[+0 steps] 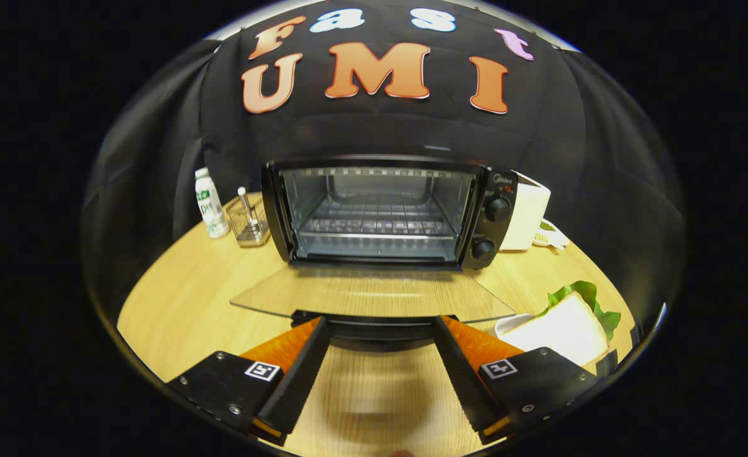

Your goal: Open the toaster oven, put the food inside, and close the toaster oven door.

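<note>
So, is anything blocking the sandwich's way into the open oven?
Nothing visible does. The oven door lies folded down flat, the rack is bare, and the sandwich sits beside the open gripper.

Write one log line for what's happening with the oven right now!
toaster oven: door down flat, rack bare | sandwich: on table beside right jaw | gripper: jaws open, tips at door handle | next: likely fetch sandwich

Toaster oven [380, 212]: centre of tabletop [183, 298], door [374, 295] dropped flat toward gripper [380, 330].
Bottle [210, 203], rack [249, 222]: left of oven.
Sandwich [564, 330]: right of door, beside right finger.
Jaws: apart, at door's front edge.
</note>
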### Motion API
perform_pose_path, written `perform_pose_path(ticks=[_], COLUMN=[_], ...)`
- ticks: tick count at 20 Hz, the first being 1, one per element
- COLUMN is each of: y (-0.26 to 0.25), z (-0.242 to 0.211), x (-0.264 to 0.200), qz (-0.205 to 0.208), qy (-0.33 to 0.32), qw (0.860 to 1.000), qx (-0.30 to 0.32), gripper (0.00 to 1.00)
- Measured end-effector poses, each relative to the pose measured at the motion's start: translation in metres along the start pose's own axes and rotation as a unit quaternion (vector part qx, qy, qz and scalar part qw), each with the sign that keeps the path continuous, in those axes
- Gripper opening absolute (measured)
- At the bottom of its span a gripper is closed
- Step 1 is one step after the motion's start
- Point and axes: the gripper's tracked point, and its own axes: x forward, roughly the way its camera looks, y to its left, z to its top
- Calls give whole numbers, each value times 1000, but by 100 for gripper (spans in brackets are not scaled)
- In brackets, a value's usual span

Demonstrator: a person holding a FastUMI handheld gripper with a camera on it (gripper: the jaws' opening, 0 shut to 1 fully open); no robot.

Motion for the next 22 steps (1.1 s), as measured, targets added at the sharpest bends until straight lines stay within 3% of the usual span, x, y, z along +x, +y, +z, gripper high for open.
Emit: perform_pose_path(ticks=[7,10,17,22], y=[-7,-10,-30,-81], z=[-45,-38,68,121], x=[15,12,-17,-27], qz=[2,3,68,95], qy=[49,46,22,49], qw=[998,999,997,994], qx=[29,12,25,33], gripper=[100,100,99,99])
